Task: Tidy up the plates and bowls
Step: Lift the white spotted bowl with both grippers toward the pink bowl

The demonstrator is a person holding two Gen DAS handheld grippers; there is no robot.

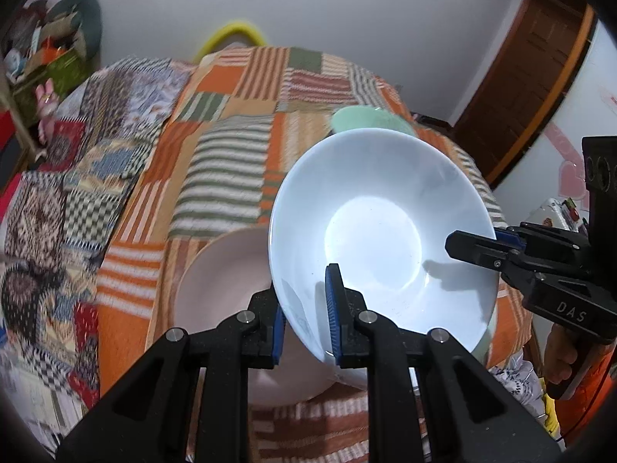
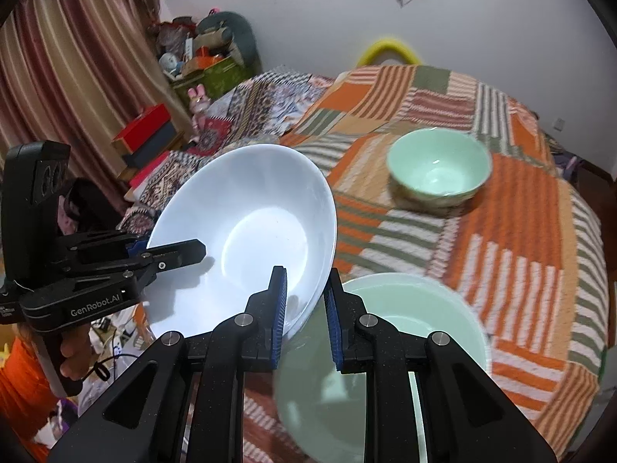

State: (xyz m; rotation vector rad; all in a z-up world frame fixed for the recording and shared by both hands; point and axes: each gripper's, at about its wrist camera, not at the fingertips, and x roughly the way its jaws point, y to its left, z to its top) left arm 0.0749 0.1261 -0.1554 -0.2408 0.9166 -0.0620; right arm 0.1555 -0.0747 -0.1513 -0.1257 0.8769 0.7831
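Bed (image 1: 216,162) with the patchwork blanket is your surface, soft and uneven, so anything set down off-level can tip or slide. You've got the white bowl (image 1: 381,231) in the air, tilted, over the pale plate (image 2: 435,332), with the green bowl (image 2: 439,171) well apart further back. Left gripper (image 1: 306,316) and right gripper (image 2: 304,316) both have jaws closed on opposite rims; thin edge grips on glazed ware, so uneven hand motion could twist the bowl out and drop it onto the plate.
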